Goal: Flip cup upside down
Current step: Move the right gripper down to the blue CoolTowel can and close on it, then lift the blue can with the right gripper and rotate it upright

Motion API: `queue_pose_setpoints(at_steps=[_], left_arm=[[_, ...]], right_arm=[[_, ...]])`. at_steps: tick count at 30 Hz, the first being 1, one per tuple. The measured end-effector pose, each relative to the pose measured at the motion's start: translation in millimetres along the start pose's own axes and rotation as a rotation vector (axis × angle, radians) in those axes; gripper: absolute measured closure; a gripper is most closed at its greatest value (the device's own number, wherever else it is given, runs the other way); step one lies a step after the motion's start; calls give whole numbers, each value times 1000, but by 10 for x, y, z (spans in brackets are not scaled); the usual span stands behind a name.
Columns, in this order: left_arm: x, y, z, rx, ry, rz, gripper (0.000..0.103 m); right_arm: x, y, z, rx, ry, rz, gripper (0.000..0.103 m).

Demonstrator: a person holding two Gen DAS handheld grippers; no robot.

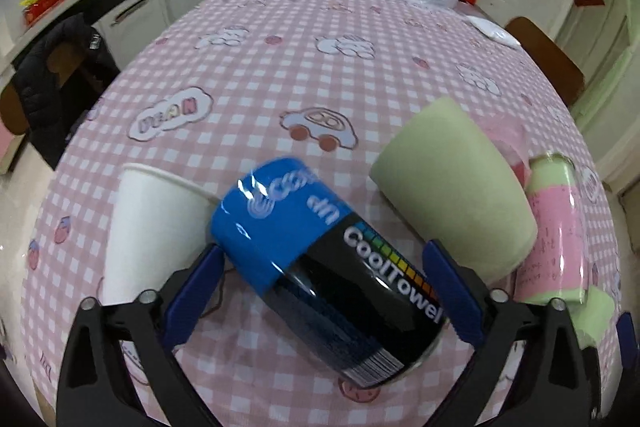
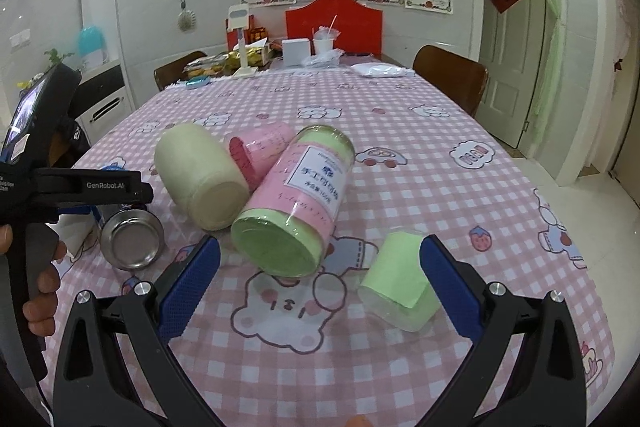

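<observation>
The blue-and-black "CoolTowel" steel cup (image 1: 320, 267) lies on its side on the pink checked table (image 1: 304, 75) between the wide-open, empty left claw (image 1: 324, 291), likely light, rigid and slick, best gripped mid-body; the right claw (image 2: 320, 291) gapes empty.

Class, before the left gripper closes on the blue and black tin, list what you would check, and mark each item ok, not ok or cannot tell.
1. Left gripper jaws open: ok.
2. Blue and black tin lies between the jaws: ok.
3. Tin square to the jaws: not ok, it lies slanted.
4. White paper cup apart from the tin: cannot tell, they look very close.
5. Pale green cup away from the right-hand jaw: not ok, it crowds it.
6. Right gripper open and holding nothing: ok.
</observation>
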State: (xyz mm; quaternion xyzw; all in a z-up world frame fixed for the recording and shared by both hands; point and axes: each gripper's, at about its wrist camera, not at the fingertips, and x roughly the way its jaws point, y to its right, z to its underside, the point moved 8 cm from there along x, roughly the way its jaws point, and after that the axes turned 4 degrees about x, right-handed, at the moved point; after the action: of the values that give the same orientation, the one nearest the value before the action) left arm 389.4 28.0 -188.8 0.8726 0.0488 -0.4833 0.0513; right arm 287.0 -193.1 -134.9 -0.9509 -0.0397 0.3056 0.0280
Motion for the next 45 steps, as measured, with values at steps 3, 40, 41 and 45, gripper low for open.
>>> queue_pose_setpoints(at_steps=[3, 40, 41, 45], left_arm=[[-34, -34, 40, 16, 7, 10, 16], [-791, 158, 1114, 256, 56, 437, 34], [-787, 144, 1110, 254, 58, 435, 33], [-818, 69, 1103, 244, 69, 437, 33]], right_arm=[[8, -33, 13, -7, -6, -6, 7], [-516, -615, 342, 131, -134, -124, 7], [-504, -636, 342, 134, -139, -129, 7], [-433, -724, 346, 162, -180, -171, 7]])
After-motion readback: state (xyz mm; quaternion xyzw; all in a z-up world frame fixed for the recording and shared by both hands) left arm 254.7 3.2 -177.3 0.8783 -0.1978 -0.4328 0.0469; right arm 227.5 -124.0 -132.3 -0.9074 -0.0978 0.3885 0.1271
